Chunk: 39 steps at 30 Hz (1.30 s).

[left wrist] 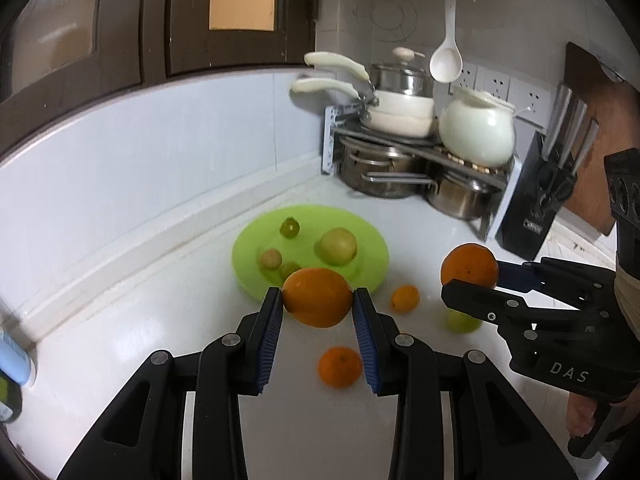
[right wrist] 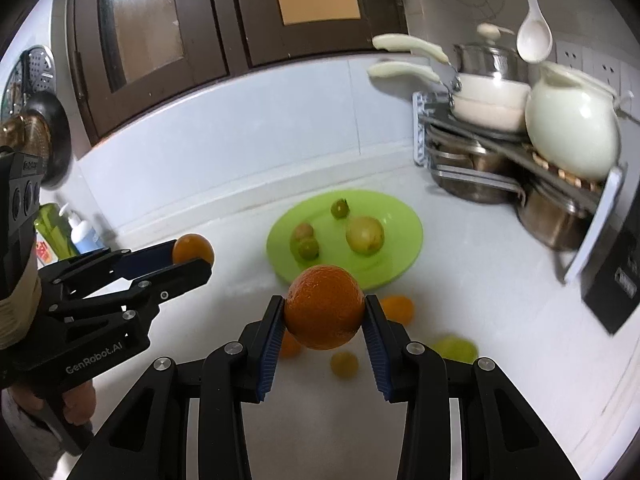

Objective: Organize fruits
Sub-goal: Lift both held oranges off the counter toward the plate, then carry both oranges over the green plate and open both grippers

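Observation:
My left gripper (left wrist: 317,300) is shut on a large orange (left wrist: 317,297) and holds it above the white counter, just short of the green plate (left wrist: 368,276). My right gripper (right wrist: 324,314) is shut on another large orange (right wrist: 324,307), also raised near the plate (right wrist: 404,236). Each gripper shows in the other's view, the right one (left wrist: 472,280) with its orange (left wrist: 470,266), the left one (right wrist: 192,258) with its orange (right wrist: 193,249). The plate holds a pale green apple (left wrist: 337,246) and three small greenish fruits (left wrist: 289,227). Small oranges (left wrist: 340,366) (left wrist: 405,298) and a green fruit (left wrist: 463,322) lie loose on the counter.
A rack with steel pots and white pans (left wrist: 400,148) and a white jar (left wrist: 476,128) fills the back right corner. A black knife block (left wrist: 540,196) stands to its right. A ladle (left wrist: 446,60) hangs on the wall. Soap bottles (right wrist: 80,232) stand at the left.

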Tool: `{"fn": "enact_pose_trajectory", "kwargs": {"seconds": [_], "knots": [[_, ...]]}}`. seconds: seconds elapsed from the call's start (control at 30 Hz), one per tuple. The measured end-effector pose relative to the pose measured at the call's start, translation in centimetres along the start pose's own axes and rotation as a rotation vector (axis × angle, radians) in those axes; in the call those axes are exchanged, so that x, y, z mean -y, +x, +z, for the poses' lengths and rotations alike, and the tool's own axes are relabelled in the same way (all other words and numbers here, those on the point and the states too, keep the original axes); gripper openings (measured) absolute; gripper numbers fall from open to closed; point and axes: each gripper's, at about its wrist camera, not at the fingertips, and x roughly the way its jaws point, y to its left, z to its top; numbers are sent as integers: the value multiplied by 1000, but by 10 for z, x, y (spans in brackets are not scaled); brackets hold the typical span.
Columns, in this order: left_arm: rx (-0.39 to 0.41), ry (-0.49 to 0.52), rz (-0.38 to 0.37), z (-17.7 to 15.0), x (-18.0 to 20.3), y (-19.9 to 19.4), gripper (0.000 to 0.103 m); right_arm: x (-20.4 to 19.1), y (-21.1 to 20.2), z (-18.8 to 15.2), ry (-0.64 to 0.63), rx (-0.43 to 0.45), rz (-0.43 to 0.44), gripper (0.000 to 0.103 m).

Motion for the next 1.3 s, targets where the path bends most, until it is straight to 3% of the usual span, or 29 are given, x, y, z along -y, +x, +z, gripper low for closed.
{"fn": "enact_pose_trajectory", "kwargs": {"seconds": [0.6, 1.3], "knots": [[-30, -36, 19, 60, -9, 56, 36, 23, 53, 79, -81, -25, 60, 40], [-163, -33, 19, 77, -48, 161, 36, 40, 185, 117, -140, -240, 71, 40]]}}
